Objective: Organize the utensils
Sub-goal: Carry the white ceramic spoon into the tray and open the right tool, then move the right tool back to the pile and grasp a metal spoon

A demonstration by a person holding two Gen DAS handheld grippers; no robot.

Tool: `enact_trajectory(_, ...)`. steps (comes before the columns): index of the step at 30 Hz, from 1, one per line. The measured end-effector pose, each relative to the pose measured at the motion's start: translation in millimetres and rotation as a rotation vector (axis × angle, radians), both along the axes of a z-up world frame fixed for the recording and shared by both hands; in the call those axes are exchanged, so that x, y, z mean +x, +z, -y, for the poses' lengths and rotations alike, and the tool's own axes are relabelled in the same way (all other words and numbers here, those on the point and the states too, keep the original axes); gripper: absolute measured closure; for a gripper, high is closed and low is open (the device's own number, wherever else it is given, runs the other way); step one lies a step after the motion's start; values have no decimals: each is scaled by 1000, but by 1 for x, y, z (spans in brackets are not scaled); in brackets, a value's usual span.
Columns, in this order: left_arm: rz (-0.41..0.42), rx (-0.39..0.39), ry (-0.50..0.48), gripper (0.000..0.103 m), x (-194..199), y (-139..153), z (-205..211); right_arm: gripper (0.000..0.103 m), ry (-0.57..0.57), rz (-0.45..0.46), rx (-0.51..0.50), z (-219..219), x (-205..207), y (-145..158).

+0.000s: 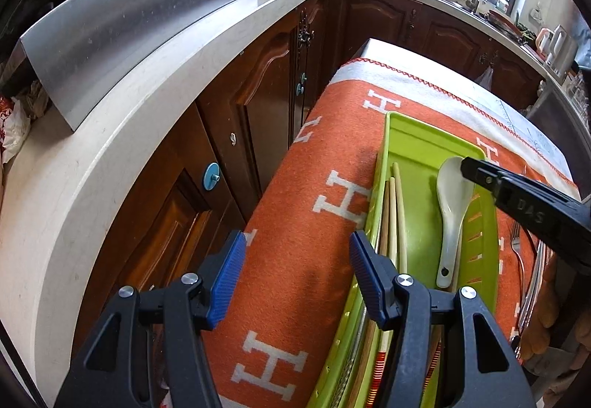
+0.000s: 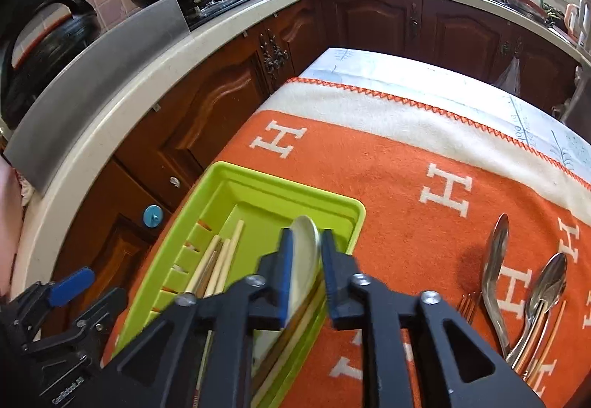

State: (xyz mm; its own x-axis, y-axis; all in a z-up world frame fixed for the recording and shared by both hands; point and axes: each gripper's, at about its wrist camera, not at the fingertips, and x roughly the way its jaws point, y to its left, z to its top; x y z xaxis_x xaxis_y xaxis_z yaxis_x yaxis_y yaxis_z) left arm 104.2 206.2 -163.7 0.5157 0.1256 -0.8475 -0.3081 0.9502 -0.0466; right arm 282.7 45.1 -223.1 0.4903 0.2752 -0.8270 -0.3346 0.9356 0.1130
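Item: white ceramic spoon, lying in the green tray beside the chopsticks. I am parting my right fingers narrowly around its bowl, releasing it. My left fingers are hanging wide, empty, beside the tray. Next I judge: fetching the metal spoons to my right.

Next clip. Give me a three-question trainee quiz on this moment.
1. True or false: the white ceramic spoon is inside the green tray.
2. What lies beside it in the tray? A) wooden chopsticks B) knives C) straws
3. Fill in: the metal spoons rest on the ___ blanket.
Key: 1 true; 2 A; 3 orange.
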Motion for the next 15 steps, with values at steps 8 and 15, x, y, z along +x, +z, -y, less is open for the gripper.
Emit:
enact_trajectory(8, 17, -24, -41, 46, -7, 12, 14, 84, -25, 24, 47, 32, -27, 34)
enact_trajectory(15, 33, -76, -119, 46, -16, 28, 45, 84, -45, 30, 57, 80, -72, 72)
